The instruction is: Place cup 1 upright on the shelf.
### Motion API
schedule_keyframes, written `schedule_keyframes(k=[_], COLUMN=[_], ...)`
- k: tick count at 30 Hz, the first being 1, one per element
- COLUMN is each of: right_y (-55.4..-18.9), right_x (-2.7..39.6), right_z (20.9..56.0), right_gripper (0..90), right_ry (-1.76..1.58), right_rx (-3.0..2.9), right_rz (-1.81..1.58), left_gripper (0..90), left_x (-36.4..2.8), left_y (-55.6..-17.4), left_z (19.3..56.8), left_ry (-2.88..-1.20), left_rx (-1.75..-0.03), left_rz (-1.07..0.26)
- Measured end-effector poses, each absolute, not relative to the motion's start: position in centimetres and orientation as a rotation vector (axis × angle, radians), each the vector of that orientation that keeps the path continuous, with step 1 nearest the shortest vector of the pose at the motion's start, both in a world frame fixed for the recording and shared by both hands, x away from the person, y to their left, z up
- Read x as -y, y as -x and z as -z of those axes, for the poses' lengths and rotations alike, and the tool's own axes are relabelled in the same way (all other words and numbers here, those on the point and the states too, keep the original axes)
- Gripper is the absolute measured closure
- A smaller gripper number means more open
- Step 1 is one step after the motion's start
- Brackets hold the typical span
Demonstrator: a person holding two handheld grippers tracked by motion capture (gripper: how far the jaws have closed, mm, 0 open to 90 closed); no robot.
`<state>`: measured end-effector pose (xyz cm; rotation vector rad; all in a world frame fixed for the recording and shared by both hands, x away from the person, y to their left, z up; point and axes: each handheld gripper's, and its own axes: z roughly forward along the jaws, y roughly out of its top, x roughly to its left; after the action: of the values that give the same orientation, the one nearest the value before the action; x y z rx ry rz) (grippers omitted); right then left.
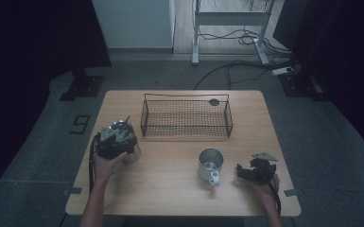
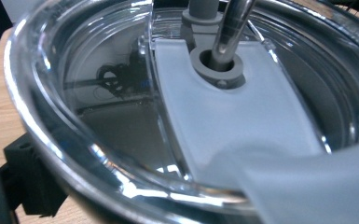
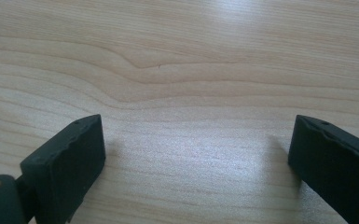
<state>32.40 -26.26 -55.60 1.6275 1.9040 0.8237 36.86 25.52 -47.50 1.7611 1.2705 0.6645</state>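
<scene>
Left tongs (image 1: 118, 142): held around the tumbler (image 1: 131, 150) at the bench's (image 1: 170, 189) left edge, jaws spread about as wide as they go; whether the pads press the wall cannot be told.
Tumbler lid (image 2: 98, 93): clear, seen close up with a metal straw (image 2: 231, 28) through its slider, so the cup is kept upright.
Right tongs (image 1: 246, 171): parked low over bare wood, jaws wide apart, nothing held.
Mug (image 1: 210, 165): stands just left of the right tongs, handle toward the person, judged ready for pickup.
Wire basket (image 1: 186, 118): waits at the back, a likely destination.

Dim room, grey floor (image 1: 42, 156), wooden table (image 1: 170, 189)
</scene>
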Motion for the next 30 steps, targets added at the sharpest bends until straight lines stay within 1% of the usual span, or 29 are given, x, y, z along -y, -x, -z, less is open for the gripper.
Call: schedule_keyframes(k=[16, 20, 30], right_y=[-32.4, -32.4, -32.4], right_x=[26.3, 26.3, 26.3], right_z=[55.6, 55.6, 55.6], right_gripper=[3.6, 3.6, 3.6], right_ry=[-1.628, -1.628, -1.628], right_rx=[-1.904, -1.904, -1.904], right_rz=[-0.824, -0.824, -0.824], left_gripper=[3.5, 3.5, 3.5], left_x=[-25.8, -26.2, -26.1], left_y=[-36.6, -36.2, -36.0], left_z=[47.3, 46.7, 45.2], left_ry=[-1.767, -1.73, -1.728], left_rx=[-1.256, -1.253, -1.235], left_rz=[-0.7, -0.682, -0.68])
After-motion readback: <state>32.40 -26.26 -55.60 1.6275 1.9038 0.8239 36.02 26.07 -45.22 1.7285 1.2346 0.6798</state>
